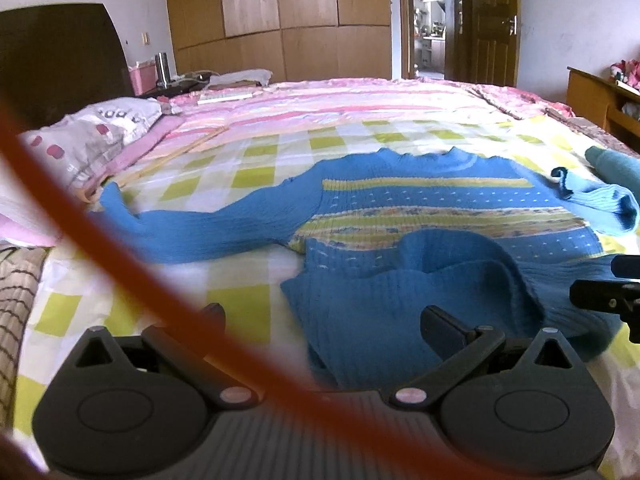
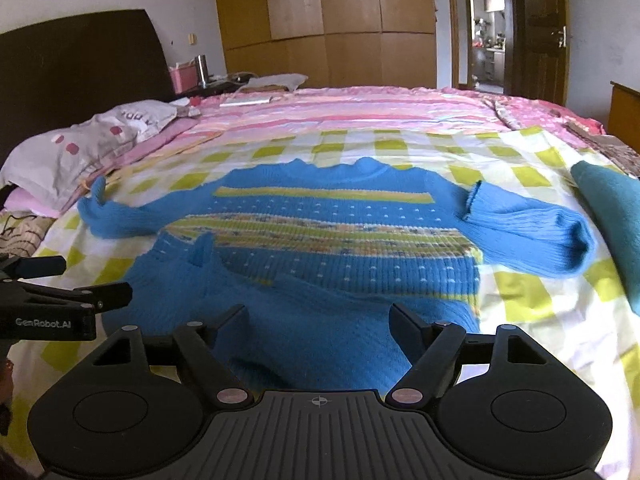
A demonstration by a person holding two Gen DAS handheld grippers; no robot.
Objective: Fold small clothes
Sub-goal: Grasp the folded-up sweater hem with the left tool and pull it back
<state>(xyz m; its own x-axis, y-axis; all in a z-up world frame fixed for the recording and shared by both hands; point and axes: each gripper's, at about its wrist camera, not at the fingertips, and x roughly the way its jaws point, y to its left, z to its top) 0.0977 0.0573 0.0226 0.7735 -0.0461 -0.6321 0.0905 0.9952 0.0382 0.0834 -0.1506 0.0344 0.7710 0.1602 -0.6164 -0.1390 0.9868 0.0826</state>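
Lying across the checked bedsheet (image 2: 520, 312): blue striped sweater (image 2: 344, 240), hem bunching up near both. Hovering wide open, gripping nothing: left hand-held gripper (image 1: 320, 320), right hand-held gripper (image 2: 318, 316). Probably risking a lopsided fold, pinching that rumpled hem unevenly.

The sweater (image 2: 340, 232) lies spread on the bed (image 2: 520, 320), its near edge folded up over its body. Pillows (image 2: 80, 148) lie to its left, a folded garment (image 2: 612, 216) to its right, a wardrobe (image 2: 332, 20) behind the bed.

Both claws are matte black plastic: the right claw (image 2: 318, 322) has ribbed housing, round discs, silver pivot screws; the left claw (image 2: 100, 300) bears white "GenRobot.AI" lettering.
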